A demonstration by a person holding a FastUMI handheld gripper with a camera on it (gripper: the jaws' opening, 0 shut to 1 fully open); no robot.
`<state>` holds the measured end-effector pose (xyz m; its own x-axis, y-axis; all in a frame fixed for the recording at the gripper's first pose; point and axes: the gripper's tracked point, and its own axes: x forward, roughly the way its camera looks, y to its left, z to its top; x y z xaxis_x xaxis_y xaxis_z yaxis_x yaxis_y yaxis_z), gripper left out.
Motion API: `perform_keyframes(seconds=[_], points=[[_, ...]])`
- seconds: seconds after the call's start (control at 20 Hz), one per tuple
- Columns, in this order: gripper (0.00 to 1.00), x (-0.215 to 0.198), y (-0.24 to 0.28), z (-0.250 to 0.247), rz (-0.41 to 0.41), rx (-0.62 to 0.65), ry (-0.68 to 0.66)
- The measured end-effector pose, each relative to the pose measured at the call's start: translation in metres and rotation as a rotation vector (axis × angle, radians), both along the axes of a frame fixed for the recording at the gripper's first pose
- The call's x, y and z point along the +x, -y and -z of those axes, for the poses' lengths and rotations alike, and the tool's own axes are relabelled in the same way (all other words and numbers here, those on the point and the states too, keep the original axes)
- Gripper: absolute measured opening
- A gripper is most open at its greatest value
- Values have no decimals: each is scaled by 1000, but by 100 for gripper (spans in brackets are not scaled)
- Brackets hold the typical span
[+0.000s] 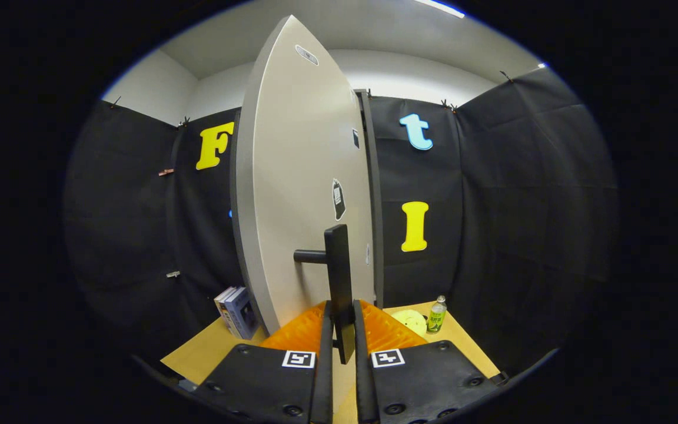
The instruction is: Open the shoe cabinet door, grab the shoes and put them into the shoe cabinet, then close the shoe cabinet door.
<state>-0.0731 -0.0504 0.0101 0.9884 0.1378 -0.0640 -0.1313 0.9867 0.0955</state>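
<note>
The pale grey shoe cabinet door (301, 194) rises right in front of me, swung partly out from the dark cabinet edge (374, 200) on its right. A black bar handle (338, 265) stands off the door on a short stub. My gripper (342, 321) is shut on the lower end of that handle, one finger on each side of it. No shoes are in sight.
A wooden tabletop (209, 353) lies below. Some books (236, 312) lean to the left of the door. A green bottle (436, 315) and a round pale yellow object (409, 321) sit to the right. Black cloth walls close the booth.
</note>
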Motion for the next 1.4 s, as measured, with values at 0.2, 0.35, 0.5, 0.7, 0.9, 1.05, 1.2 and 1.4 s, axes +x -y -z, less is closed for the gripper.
perform_keyframes(seconds=[0.2, 0.35, 0.5, 0.7, 0.9, 1.05, 1.2, 1.4], points=[[18, 1, 18, 0, -2, -13, 2], [15, 4, 34, 1, 5, -13, 3], [15, 5, 50, 1, 24, 1, 5], [14, 8, 72, 3, 34, 13, -3], [15, 7, 72, 2, 13, 7, 12], [15, 2, 75, 2, 24, 18, 11], [15, -7, 80, -1, 43, 29, 21], [19, -26, 85, 5, 89, 10, 8]])
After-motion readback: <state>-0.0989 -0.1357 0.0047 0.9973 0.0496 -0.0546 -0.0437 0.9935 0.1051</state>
